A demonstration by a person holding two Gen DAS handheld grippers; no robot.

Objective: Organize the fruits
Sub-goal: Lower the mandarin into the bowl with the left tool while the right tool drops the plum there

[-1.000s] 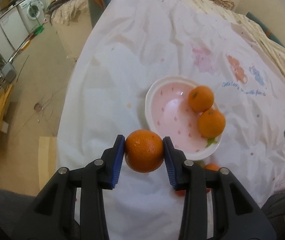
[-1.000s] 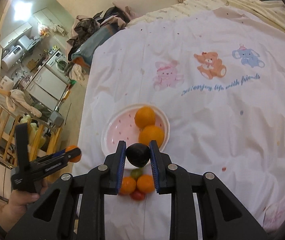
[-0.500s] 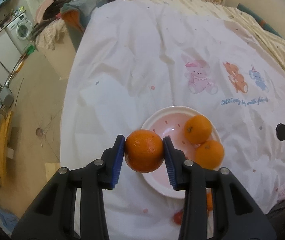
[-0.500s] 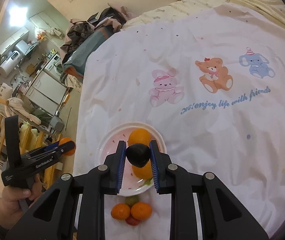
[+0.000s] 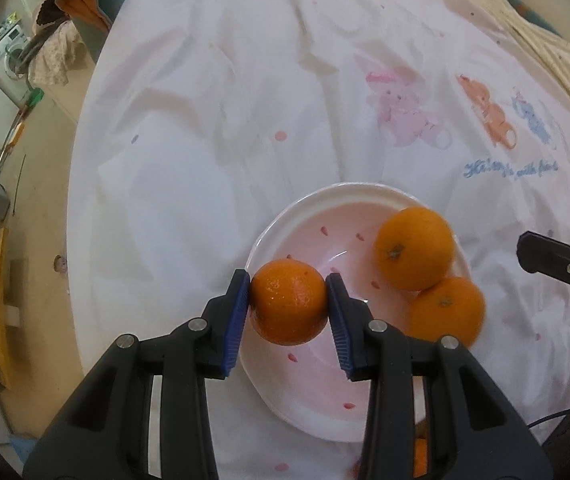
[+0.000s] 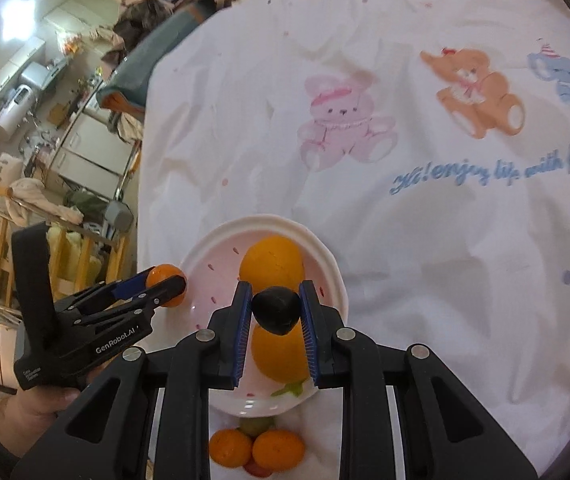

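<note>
You have an orange [image 5: 288, 307] clamped between the pads of your left gripper [image 5: 288, 309], jaws drawn in against both sides of it. It hangs above the near-left part of the bowl [image 5: 317, 200], inside the rim but not yet down on the pink floor. Your right gripper [image 6: 276, 312] is pinched nearly shut on a small dark fruit [image 6: 276, 309], too dark to name, and it hangs over the middle of the same bowl, above the two oranges lying there.

Done so far, as the scene reads: two oranges sit in the bowl, touching each other, on the side away from your left gripper: the far orange [image 5: 414, 249] and the near orange [image 5: 447, 309]. Both show some blur, so whether they are fully at rest is hard to say.

In hand: two more fruits, both poised over the bowl and neither released.

Left: a cluster on the cloth [image 6: 405, 208] just outside the bowl's near rim. The right wrist view shows two small oranges [image 6: 256, 449] side by side, a greenish fruit [image 6: 256, 425] between them and the rim, and a bit of red fruit [image 6: 259, 470] on their near side, partly cut off.

By that count you are about halfway. The bowl's free floor lies on the left gripper's side, which looks like the place for your orange.
</note>
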